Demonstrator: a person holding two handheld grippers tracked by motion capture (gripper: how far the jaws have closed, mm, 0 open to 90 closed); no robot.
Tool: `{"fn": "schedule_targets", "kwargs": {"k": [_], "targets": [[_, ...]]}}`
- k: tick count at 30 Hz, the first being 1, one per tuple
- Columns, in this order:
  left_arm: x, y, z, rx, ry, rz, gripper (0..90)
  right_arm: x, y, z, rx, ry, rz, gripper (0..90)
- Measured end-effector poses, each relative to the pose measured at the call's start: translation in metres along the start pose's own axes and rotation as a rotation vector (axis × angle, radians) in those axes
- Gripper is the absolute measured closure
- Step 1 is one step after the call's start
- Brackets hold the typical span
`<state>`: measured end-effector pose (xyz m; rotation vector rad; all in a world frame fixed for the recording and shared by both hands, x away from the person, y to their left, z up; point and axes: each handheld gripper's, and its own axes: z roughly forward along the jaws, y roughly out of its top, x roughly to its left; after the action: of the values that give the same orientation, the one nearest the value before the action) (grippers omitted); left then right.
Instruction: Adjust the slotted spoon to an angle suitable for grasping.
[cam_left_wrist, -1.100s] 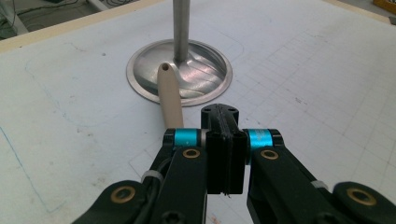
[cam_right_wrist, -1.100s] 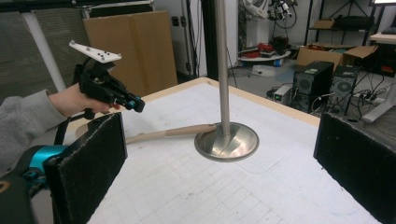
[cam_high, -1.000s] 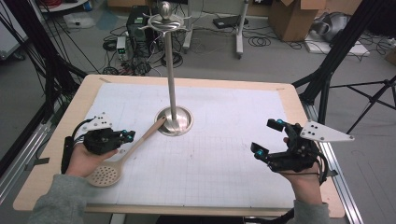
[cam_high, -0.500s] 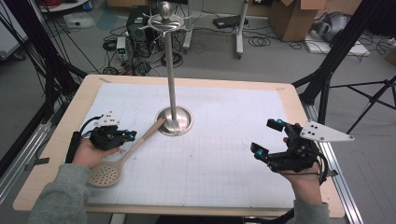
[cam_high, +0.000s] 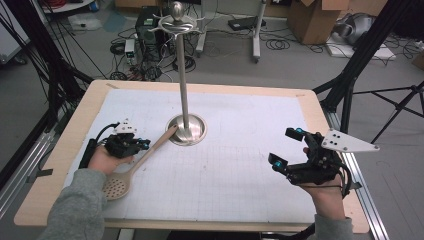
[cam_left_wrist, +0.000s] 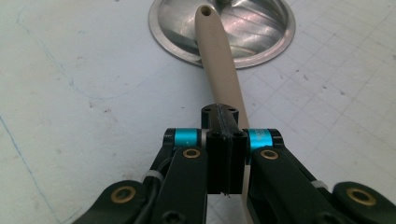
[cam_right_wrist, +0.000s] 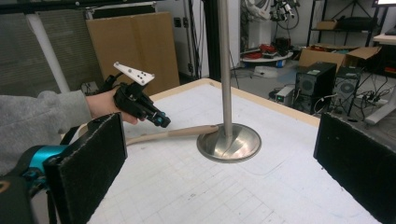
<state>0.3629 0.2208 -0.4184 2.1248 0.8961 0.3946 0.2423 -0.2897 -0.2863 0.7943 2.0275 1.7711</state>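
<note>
A beige slotted spoon (cam_high: 116, 186) lies on the white grid mat, its handle (cam_left_wrist: 217, 60) propped on the round base (cam_high: 197, 131) of a tall metal stand. My left gripper (cam_high: 141, 145) hovers just over the middle of the handle, jaws shut against each other (cam_left_wrist: 224, 121); the handle passes under them, slightly to one side. The right gripper view also shows the left gripper (cam_right_wrist: 161, 122) above the spoon (cam_right_wrist: 187, 131). My right gripper (cam_high: 286, 147) is held at the right of the mat, open wide (cam_right_wrist: 222, 168), with nothing between its jaws.
The stand's pole (cam_high: 182, 75) rises from the mat's centre to a hooked top (cam_high: 176, 21). The wooden table edge (cam_high: 310, 100) frames the mat. Tripod legs, cables and boxes stand on the floor beyond.
My left gripper has slid to the right, from beside the spoon to over its handle. The right gripper and the spoon have stayed put.
</note>
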Motion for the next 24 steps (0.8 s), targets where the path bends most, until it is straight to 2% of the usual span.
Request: {"fn": "schedule_targets", "kwargs": {"k": [8, 12, 24], "targets": [[0.001, 0.001, 0.008, 0.012, -0.009, -0.006, 89.5, 0.001, 0.001, 0.0, -0.001, 0.001, 0.0, 1.4], [0.0, 0.0, 0.013, 0.033, -0.012, -0.001, 89.5, 0.0, 0.001, -0.001, 0.0, -0.001, 0.001, 1.4], [0.002, -0.001, 0.014, 0.019, -0.035, 0.005, 89.5, 0.001, 0.0, 0.002, 0.006, 0.004, 0.002, 1.4]]}}
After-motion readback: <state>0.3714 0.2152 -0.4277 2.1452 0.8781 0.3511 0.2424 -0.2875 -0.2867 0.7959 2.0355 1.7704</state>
